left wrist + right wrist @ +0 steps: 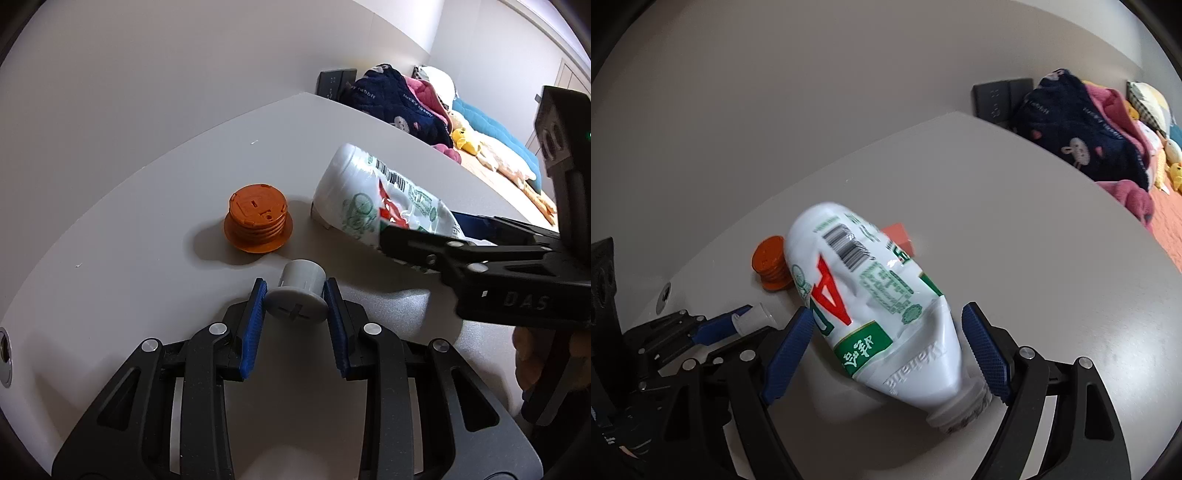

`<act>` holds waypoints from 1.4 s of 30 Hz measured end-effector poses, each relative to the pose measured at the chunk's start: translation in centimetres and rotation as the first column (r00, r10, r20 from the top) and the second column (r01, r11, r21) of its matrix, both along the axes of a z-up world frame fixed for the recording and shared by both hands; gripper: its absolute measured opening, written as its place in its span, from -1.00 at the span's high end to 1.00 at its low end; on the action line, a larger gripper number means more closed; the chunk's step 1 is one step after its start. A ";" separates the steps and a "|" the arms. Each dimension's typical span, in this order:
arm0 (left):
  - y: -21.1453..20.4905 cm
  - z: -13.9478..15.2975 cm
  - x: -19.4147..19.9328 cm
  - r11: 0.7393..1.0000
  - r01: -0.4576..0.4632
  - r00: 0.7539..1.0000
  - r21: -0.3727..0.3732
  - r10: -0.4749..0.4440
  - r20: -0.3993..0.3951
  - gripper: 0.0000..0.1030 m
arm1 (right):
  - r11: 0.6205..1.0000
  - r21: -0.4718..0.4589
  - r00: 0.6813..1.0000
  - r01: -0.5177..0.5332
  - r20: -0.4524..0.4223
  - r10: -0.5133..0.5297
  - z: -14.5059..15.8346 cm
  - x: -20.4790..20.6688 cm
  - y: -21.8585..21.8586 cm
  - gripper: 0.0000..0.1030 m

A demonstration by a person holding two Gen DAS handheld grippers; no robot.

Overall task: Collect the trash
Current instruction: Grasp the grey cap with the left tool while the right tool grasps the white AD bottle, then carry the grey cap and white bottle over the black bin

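Soft, even indoor light fills both views, fairly bright with no harsh glare. The grey tabletop (155,206) looks cooler in the left wrist view and warmer in the right. Ahead of the left fingers, the orange ribbed plastic cap (257,224) casts a diffuse shadow to its left. Between the right fingers, the crumpled white plastic bottle with green and red print (871,295) is smeared by motion blur, with small highlights on its wrap. Fisheye bending curves the table edge; black vignette fills the corners.
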State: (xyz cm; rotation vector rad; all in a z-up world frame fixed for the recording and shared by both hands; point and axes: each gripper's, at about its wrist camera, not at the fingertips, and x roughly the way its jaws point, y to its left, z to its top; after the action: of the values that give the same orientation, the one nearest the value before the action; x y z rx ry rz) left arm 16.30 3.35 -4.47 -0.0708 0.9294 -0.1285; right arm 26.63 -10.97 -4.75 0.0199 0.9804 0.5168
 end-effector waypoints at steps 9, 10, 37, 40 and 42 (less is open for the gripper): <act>0.0 0.1 0.1 1.000 -0.007 1.000 -0.010 0.007 -0.003 0.38 | 0.999 0.027 1.000 -0.023 0.010 0.022 0.3 -1.0 0.0 0.33; -0.1 0.2 0.1 1.000 -0.007 1.000 -0.010 0.007 0.000 0.38 | 1.000 0.021 1.000 -0.015 0.019 0.014 0.5 -1.2 -0.1 0.33; -5.6 6.0 -6.6 0.997 0.072 0.992 -0.038 -0.068 0.108 0.38 | 0.987 0.109 0.984 0.118 0.118 -0.131 6.8 -12.2 -6.9 0.34; -6.8 6.4 -7.6 0.996 0.086 0.990 -0.038 -0.081 0.117 0.38 | 0.984 0.117 0.981 0.132 0.126 -0.146 7.5 -13.6 -7.9 0.34; -7.6 6.6 -8.2 0.995 0.093 0.989 -0.039 -0.088 0.122 0.38 | 0.983 0.119 0.979 0.139 0.130 -0.154 7.9 -14.7 -8.5 0.34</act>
State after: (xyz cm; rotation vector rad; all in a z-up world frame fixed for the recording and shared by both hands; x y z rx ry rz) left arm 8.14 -4.21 2.13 -0.0615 0.8100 -0.2350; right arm 11.97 -19.45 3.16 0.1517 0.8064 0.4296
